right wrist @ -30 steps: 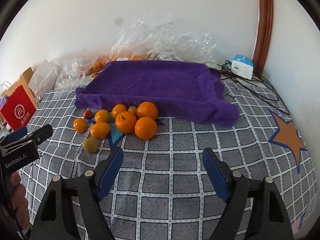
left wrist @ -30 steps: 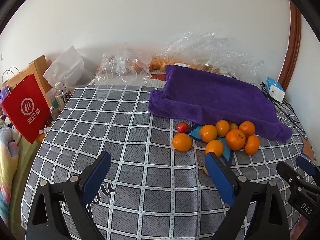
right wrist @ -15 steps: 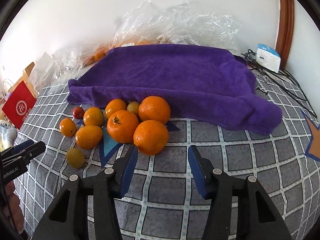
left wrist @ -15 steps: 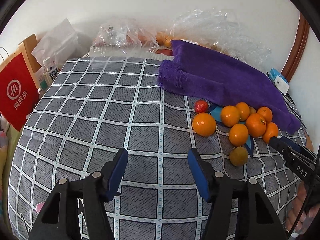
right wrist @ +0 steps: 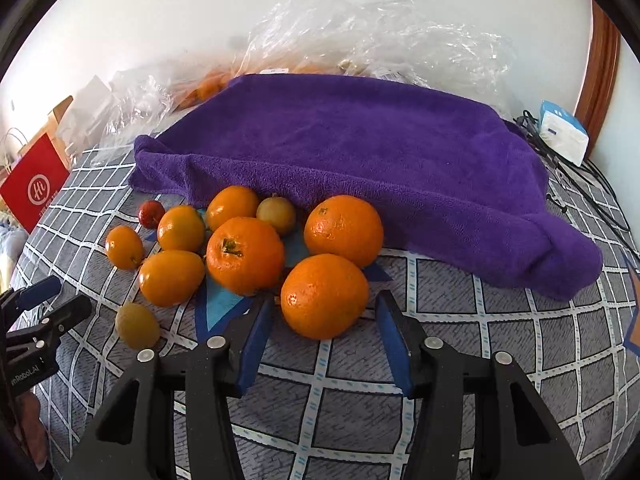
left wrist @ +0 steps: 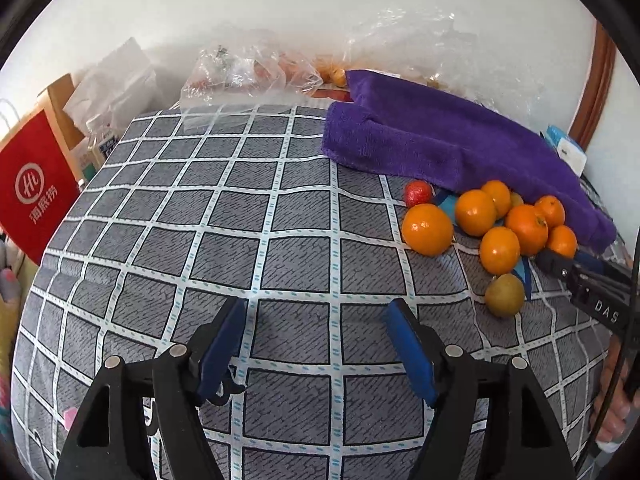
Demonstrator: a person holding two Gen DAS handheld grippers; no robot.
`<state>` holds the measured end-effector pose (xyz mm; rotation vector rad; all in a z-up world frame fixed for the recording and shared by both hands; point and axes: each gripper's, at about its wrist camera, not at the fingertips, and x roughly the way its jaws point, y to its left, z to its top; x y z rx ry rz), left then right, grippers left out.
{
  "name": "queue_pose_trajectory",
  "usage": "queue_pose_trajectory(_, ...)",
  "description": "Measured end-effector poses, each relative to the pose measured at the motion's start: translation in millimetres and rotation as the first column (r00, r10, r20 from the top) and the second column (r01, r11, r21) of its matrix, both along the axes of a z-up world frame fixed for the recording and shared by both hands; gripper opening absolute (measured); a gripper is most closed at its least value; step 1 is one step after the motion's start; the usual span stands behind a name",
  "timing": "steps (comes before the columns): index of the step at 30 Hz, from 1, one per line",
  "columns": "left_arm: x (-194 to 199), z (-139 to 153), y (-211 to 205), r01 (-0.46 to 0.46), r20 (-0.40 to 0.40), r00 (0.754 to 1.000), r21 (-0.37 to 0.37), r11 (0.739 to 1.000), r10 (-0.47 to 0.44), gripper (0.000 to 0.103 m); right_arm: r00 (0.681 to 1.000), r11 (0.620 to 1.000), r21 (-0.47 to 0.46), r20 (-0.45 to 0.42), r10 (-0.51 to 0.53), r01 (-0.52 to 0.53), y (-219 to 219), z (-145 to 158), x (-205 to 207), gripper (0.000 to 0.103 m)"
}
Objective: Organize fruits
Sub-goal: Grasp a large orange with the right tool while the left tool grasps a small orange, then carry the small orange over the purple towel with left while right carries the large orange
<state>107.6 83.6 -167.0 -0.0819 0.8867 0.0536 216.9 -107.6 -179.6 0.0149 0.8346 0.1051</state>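
Several oranges lie in a heap on the checked cloth (left wrist: 256,216) by the front edge of a purple towel (right wrist: 360,140). With them are a small red fruit (right wrist: 151,213) and two yellow-green fruits (right wrist: 137,325). My right gripper (right wrist: 325,306) is low at the heap. The nearest orange (right wrist: 324,296) sits between its blue fingertips with slim gaps either side, and the jaws are closing. My left gripper (left wrist: 314,312) hovers over bare cloth left of the oranges (left wrist: 427,229). Its jaws are opening with nothing between them. The right gripper (left wrist: 580,276) shows at the heap's right side.
Clear plastic bags (right wrist: 380,36) with more fruit lie along the wall behind the towel. A red paper bag (left wrist: 32,188) stands off the cloth's left edge. A white and blue box (right wrist: 564,132) with black cables sits at the far right.
Both grippers have come down and forward. The right one has closed in on the nearest orange while its jaws narrowed. The left jaws narrowed, then widened again.
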Motion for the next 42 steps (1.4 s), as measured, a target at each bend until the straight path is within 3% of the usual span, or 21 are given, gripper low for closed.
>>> queue_pose_trajectory(1,0,0,0,-0.004,0.000,1.000,-0.001,1.000,0.004,0.072,1.000,1.000,-0.001,0.002,0.002,-0.002,-1,0,-1,0.040)
queue_pose_trajectory(8,1,-1,-5,0.022,-0.018,1.000,0.031,0.999,-0.022,0.076,1.000,0.999,0.033,0.003,-0.006,0.005,-15,4,-13,0.039)
queue_pose_trajectory(14,9,7,-9,0.071,-0.011,0.997,-0.062,0.996,-0.071,0.075,0.999,0.998,0.054,0.031,-0.031,0.029,-26,7,-36,0.039)
queue_pose_trajectory(20,31,17,-41,0.109,0.000,0.994,0.012,0.994,-0.109,0.074,0.998,0.998,0.048,0.042,-0.043,0.041,-34,13,-55,0.039)
queue_pose_trajectory(25,49,10,-51,0.103,-0.007,0.995,-0.007,0.995,-0.103,0.058,0.997,0.997,0.051,0.059,-0.054,0.051,-42,14,-70,0.039)
queue_pose_trajectory(27,55,5,-50,0.108,-0.013,0.994,-0.038,0.993,-0.109,0.036,0.997,0.997,0.052,0.047,-0.053,0.050,-43,12,-71,0.039)
queue_pose_trajectory(28,55,5,-51,0.103,-0.008,0.995,-0.037,0.994,-0.104,0.032,0.998,0.998,0.046,0.038,-0.054,0.052,-43,10,-71,0.039)
queue_pose_trajectory(42,34,21,-29,0.051,-0.007,0.999,-0.086,0.995,-0.052,0.032,0.997,0.997,0.055,0.043,-0.059,0.057,-42,18,-74,0.039)
